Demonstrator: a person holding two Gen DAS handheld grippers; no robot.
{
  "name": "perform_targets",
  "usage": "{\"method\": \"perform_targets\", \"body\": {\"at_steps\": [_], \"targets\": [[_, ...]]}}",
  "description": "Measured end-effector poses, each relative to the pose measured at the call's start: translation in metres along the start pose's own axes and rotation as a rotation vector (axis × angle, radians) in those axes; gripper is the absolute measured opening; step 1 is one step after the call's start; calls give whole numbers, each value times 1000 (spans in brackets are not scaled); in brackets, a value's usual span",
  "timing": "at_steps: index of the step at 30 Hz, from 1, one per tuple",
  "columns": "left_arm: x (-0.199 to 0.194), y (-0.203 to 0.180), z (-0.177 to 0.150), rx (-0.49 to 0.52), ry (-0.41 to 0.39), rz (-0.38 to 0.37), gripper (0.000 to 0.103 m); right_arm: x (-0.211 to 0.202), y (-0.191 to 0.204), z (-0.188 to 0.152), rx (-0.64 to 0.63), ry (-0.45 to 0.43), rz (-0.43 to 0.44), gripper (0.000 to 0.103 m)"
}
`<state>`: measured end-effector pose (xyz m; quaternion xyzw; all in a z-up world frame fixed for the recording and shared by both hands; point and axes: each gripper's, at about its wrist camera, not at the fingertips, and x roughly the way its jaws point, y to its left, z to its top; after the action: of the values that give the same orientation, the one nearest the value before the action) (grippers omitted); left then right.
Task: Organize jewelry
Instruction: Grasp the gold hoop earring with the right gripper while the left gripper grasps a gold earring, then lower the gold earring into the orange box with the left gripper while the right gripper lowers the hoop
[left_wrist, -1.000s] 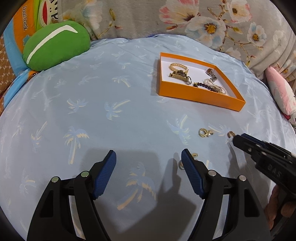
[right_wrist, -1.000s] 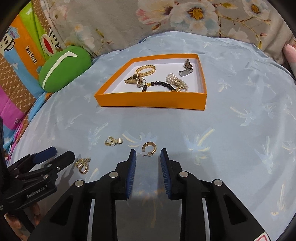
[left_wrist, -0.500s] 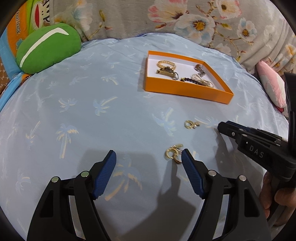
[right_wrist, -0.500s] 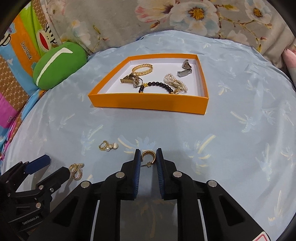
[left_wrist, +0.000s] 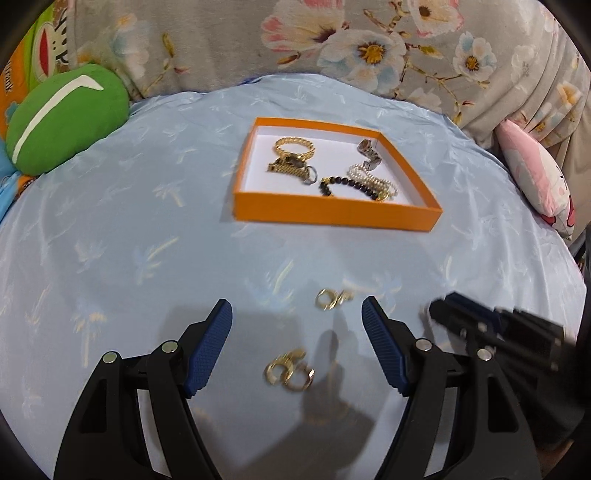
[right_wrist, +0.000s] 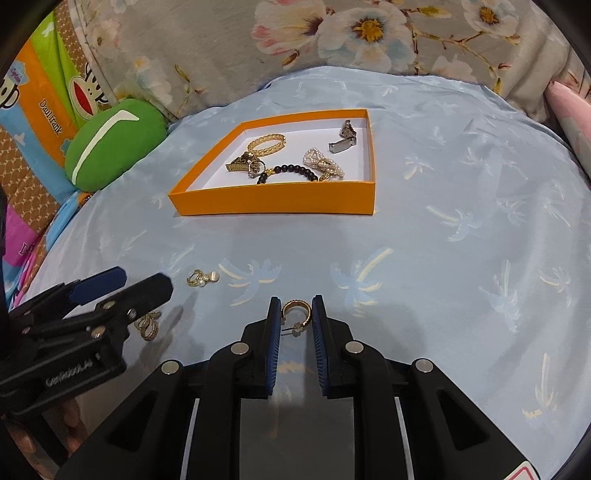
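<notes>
An orange tray (right_wrist: 273, 201) with a white floor sits toward the far edge of the pale blue palm-print bedspread (right_wrist: 461, 229), with low walls and no lid. Inside it, a braided gold bracelet (right_wrist: 266, 142) lies near the far left corner, with a gold watch-style band and ring (right_wrist: 245, 165) just in front of it. A string of dark beads (right_wrist: 291, 170) runs along the near wall, touching a heap of pearls (right_wrist: 323, 165) at its right end. A silver clasp (right_wrist: 345, 141) rests by the far right corner, apart from the rest.

Outside the tray, three pieces lie on the bedspread toward its near edge. The right gripper (right_wrist: 294, 314) has its blue pads closed in on a gold hoop earring (right_wrist: 295, 312), both pads touching its sides; the earring is still low at the cloth. Further left, a small gold earring with pearls (right_wrist: 201, 277) lies loose. A cluster of gold hoops (left_wrist: 290, 369) sits between the widely spread fingers of the left gripper (left_wrist: 297, 317), which grips nothing.

A green cushion (right_wrist: 110, 151) lies at the left edge of the bedspread, and a pink one (left_wrist: 535, 181) at the right edge.
</notes>
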<state>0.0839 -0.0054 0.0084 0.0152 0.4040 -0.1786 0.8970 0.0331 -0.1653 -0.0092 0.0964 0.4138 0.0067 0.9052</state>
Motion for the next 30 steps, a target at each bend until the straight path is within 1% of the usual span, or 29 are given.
{"method": "perform_targets", "body": {"at_steps": [1, 3, 5, 6, 7, 9, 11, 14, 18, 19, 20, 25, 30], "targets": [[4, -2, 3, 3, 4, -5, 69, 0, -1, 0, 1, -1, 2, 16], [15, -8, 6, 17, 21, 2, 63, -1, -2, 0, 3, -4, 3, 16], [25, -13, 6, 28, 45, 2, 50, -1, -4, 0, 7, -6, 6, 16], [28, -14, 5, 29, 55, 3, 48, -2, -5, 0, 11, -7, 7, 16], [27, -16, 4, 43, 40, 17, 45, -2, -6, 0, 15, -7, 9, 16], [27, -18, 2, 55, 38, 19, 42, -2, -8, 0, 23, -7, 14, 16], [26, -17, 1, 57, 35, 14, 27, -2, -9, 0, 27, -10, 18, 16], [25, -17, 0, 59, 35, 0, 16, -3, -9, 0, 25, -13, 20, 16], [23, -19, -1, 65, 27, -9, 11, -4, -9, 0, 29, -17, 22, 16], [20, -19, -1, 67, 17, -12, 7, -5, -9, 0, 29, -19, 21, 16], [19, -20, -1, 69, 12, -12, 6, -6, -9, 1, 29, -21, 20, 16], [14, -18, -3, 64, 10, -27, 6, -7, -10, 1, 29, -25, 19, 16], [2, -15, -2, 56, -14, -30, 6, -10, -11, 2, 29, -35, 18, 16]]}}
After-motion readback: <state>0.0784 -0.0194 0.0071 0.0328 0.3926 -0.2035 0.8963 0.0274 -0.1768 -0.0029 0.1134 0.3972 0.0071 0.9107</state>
